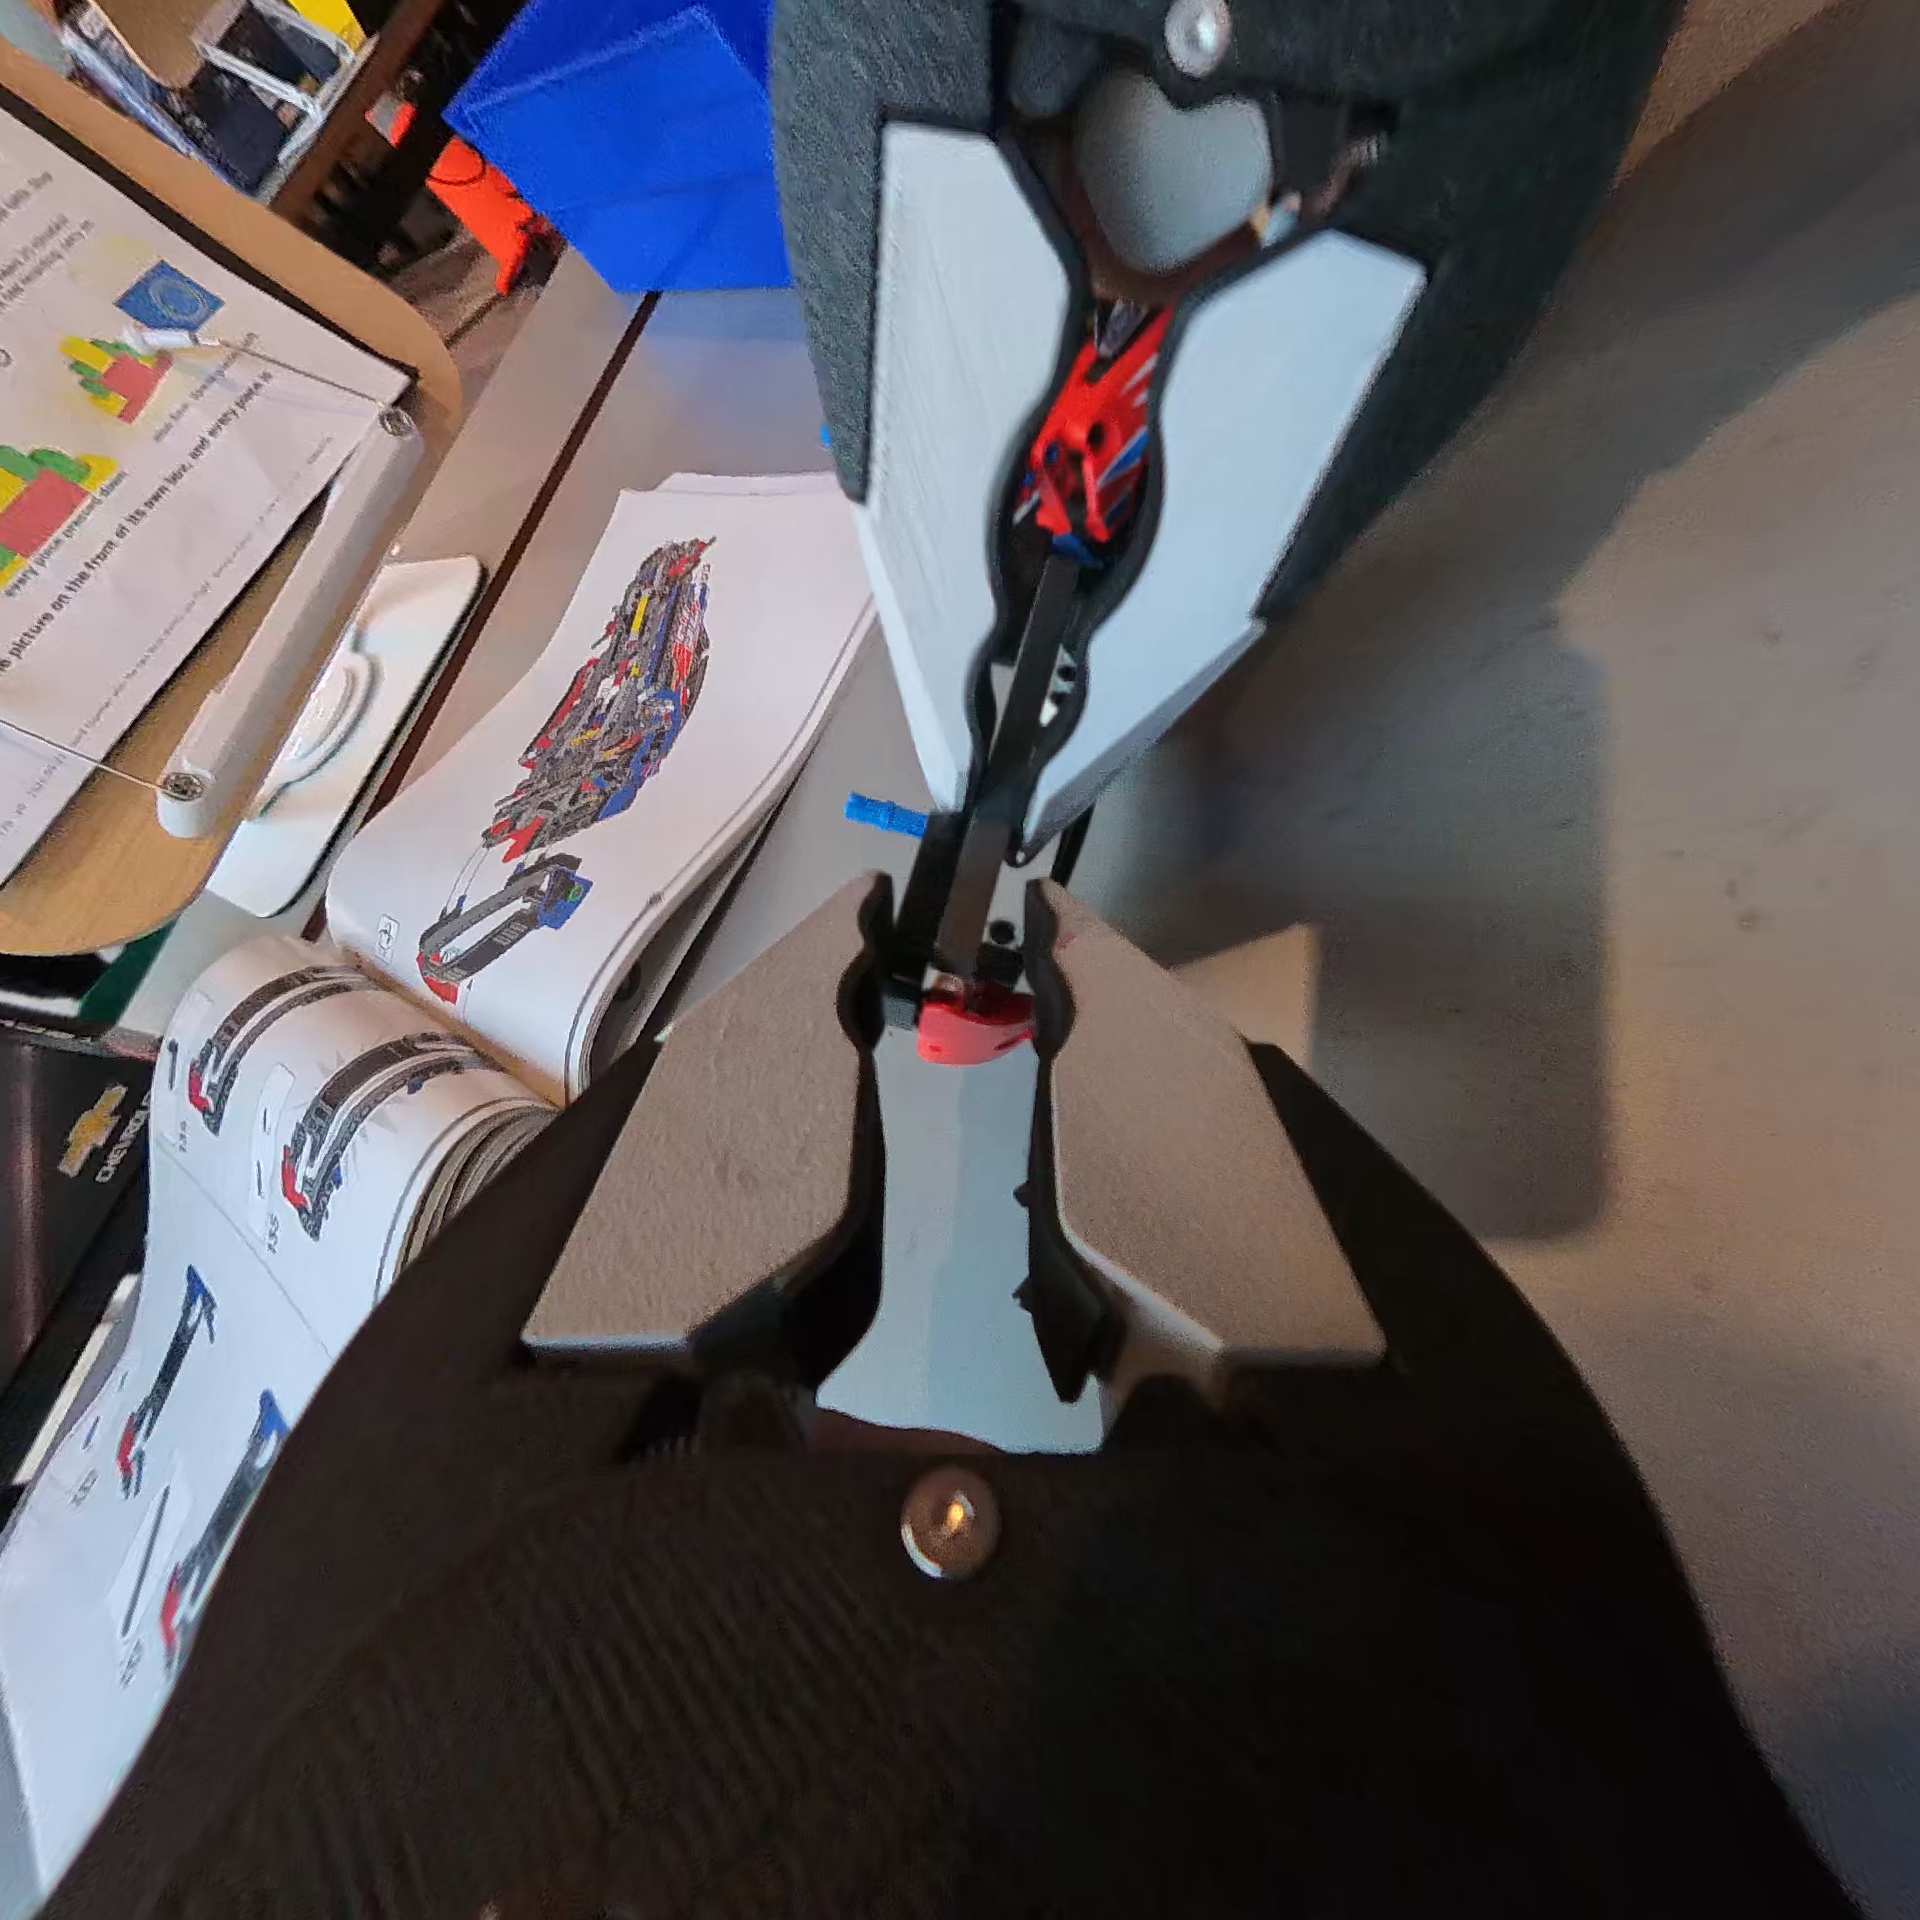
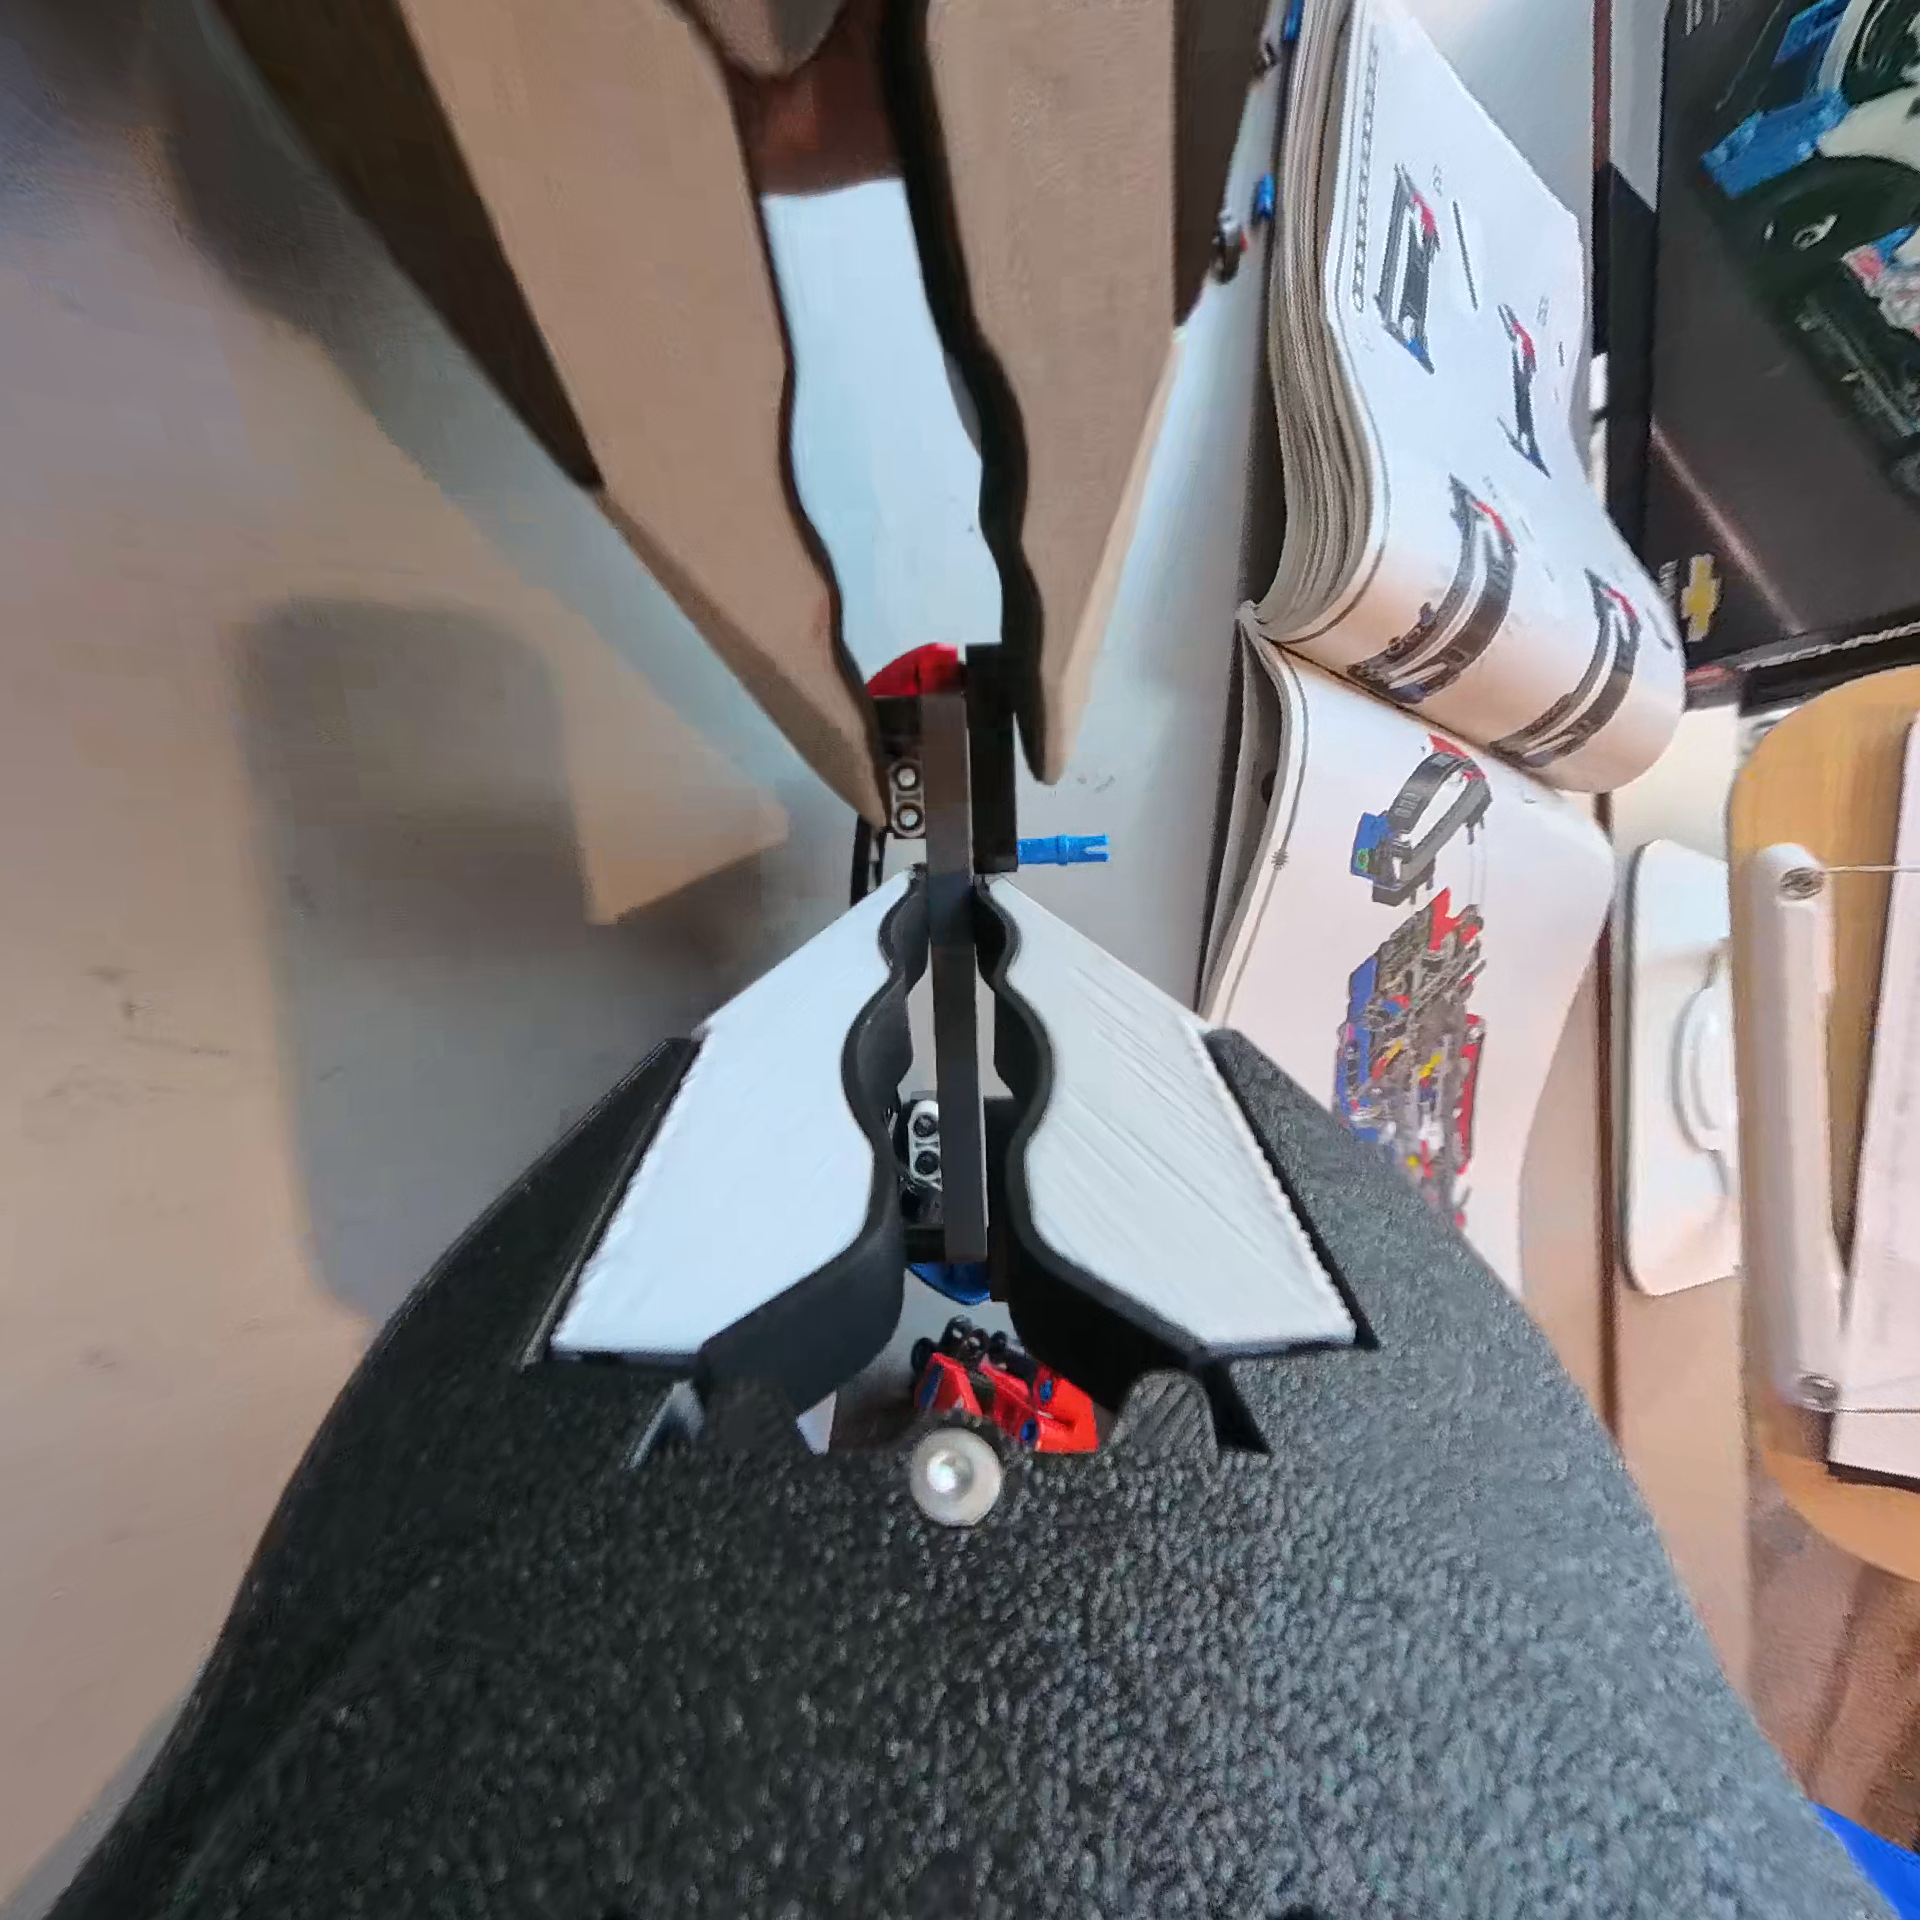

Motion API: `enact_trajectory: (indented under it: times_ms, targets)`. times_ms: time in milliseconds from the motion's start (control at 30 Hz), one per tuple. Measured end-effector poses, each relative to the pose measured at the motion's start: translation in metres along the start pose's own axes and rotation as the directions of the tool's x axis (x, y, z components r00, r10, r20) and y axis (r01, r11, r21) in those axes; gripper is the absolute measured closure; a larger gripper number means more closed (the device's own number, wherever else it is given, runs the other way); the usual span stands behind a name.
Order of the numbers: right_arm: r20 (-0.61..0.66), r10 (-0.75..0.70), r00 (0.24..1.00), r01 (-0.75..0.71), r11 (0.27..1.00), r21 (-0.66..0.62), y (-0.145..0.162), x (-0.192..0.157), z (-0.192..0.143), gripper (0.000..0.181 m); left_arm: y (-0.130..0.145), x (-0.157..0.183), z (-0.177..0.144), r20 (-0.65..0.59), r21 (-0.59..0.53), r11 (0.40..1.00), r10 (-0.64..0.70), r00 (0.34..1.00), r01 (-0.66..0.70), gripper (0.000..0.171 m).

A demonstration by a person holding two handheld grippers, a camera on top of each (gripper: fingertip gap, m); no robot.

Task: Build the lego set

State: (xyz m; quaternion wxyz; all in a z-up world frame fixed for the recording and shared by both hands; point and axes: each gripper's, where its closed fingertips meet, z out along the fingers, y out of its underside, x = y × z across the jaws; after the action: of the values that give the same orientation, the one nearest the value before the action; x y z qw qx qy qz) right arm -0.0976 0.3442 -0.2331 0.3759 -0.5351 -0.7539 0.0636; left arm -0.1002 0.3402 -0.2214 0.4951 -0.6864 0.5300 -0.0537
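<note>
Both tools are facing each other tip to tip over the pale worktop [image 1: 1714, 727], each pinching the same lego assembly [image 1: 1023, 717]. It's a long black beam piece with red and blue bits at the ends. The left tool [image 1: 961, 935] clamps the end with the red part, and the right tool [image 2: 951, 894] is pressed onto the other end. A blue pin [image 2: 1062, 850] sticks out sideways between them. The open instruction booklet [image 1: 644, 727] lies just beside them.
</note>
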Motion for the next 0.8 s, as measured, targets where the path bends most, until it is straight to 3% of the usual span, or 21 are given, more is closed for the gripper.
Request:
enact_trajectory:
  times_ms: [100, 300, 500, 800]
  targets:
    - [0.030, 0.036, 0.999, -0.036, 0.999, 0.007, -0.001, -0.002, 0.002, 0.173, 0.008, -0.004, 0.004, 0.035, -0.042, 0.999, 0.023, 0.999, -0.022, 0.154]
    - [0.028, -0.018, 0.999, 0.017, 1.000, 0.018, 0.002, -0.007, 0.007, 0.171, 0.014, 0.004, 0.006, -0.028, -0.043, 0.998, 0.053, 0.998, -0.054, 0.156]
    - [-0.043, -0.104, 0.994, 0.105, 0.994, 0.019, 0.004, 0.002, 0.000, 0.139, 0.011, 0.009, 0.006, -0.050, 0.004, 0.994, 0.112, 0.992, -0.112, 0.156]
    - [-0.031, -0.249, 0.968, 0.250, 0.968, 0.026, 0.003, -0.004, 0.001, 0.143, 0.007, 0.013, 0.007, -0.039, 0.041, 0.985, 0.171, 0.984, -0.170, 0.157]
